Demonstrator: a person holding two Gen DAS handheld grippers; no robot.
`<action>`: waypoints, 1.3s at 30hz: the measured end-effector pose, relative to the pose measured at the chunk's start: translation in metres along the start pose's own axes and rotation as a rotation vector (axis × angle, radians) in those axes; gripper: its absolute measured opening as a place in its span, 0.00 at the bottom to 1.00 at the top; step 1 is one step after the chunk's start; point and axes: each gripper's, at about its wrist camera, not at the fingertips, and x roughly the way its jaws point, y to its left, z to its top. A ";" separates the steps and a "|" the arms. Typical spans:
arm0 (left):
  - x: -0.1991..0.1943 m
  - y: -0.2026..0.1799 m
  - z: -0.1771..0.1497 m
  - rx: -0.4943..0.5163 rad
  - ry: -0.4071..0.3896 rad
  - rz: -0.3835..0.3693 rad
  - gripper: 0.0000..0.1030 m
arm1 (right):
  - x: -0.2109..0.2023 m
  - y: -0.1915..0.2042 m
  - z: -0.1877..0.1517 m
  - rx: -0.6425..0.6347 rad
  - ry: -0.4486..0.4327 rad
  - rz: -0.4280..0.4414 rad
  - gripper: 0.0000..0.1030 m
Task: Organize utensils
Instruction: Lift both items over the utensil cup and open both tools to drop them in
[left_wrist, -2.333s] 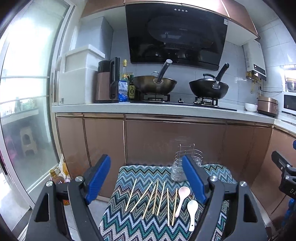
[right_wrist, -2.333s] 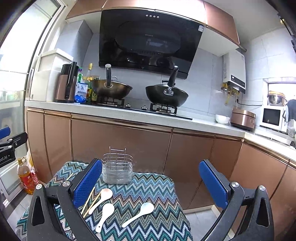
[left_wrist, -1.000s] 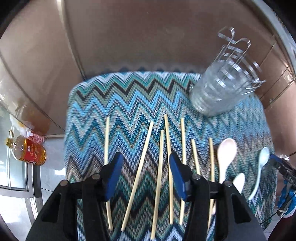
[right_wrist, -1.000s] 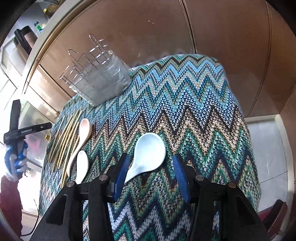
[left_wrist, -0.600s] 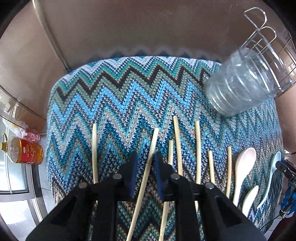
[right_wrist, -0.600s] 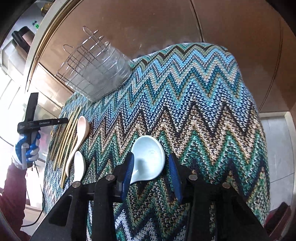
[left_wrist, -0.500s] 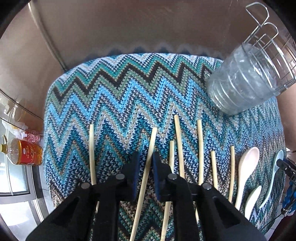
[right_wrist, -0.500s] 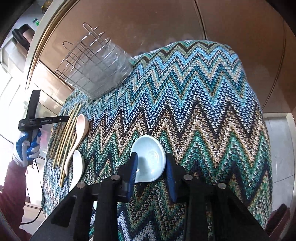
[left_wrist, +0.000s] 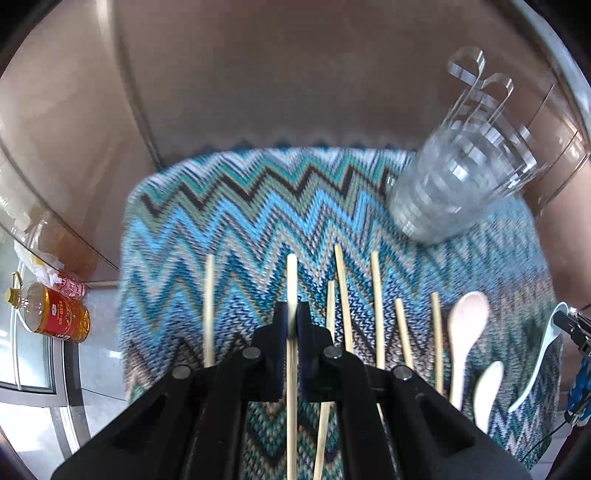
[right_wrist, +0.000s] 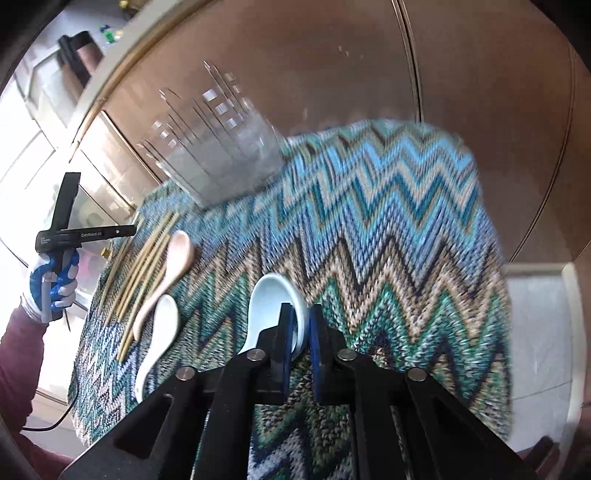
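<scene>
Both pairs of fingers had clamped since a second before, when they stood apart over the desk (left_wrist: 229, 206). The left gripper (left_wrist: 291, 317) was clenched on one chopstick (left_wrist: 291, 269), second from the left in the row; the right gripper (right_wrist: 301, 325) was pinched on the rim of a pale blue spoon (right_wrist: 271, 299), whose bowl seemed tilted off the cloth.

By my reading this was the pick-up step, both grasps just made and nothing yet in the holder (right_wrist: 218, 158), which stood at the far edge of the desk, well apart from both.

Next would come a lift and a carry to the holder, each piece turned upright over its mouth.

The chopstick was thin, straight, light wood. The spoon looked glazed, smooth and probably slippery at the rim. The holder was clear ribbed plastic in a wire frame; the cloth was a coarse zigzag knit.
</scene>
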 end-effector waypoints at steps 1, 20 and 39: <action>-0.025 -0.013 -0.015 -0.011 -0.025 -0.005 0.04 | -0.007 0.004 0.002 -0.011 -0.018 -0.010 0.07; -0.197 -0.096 0.090 -0.179 -0.820 -0.142 0.04 | -0.063 0.125 0.172 -0.222 -0.589 -0.299 0.07; -0.096 -0.131 0.095 -0.150 -0.938 0.024 0.14 | 0.040 0.107 0.166 -0.261 -0.546 -0.301 0.36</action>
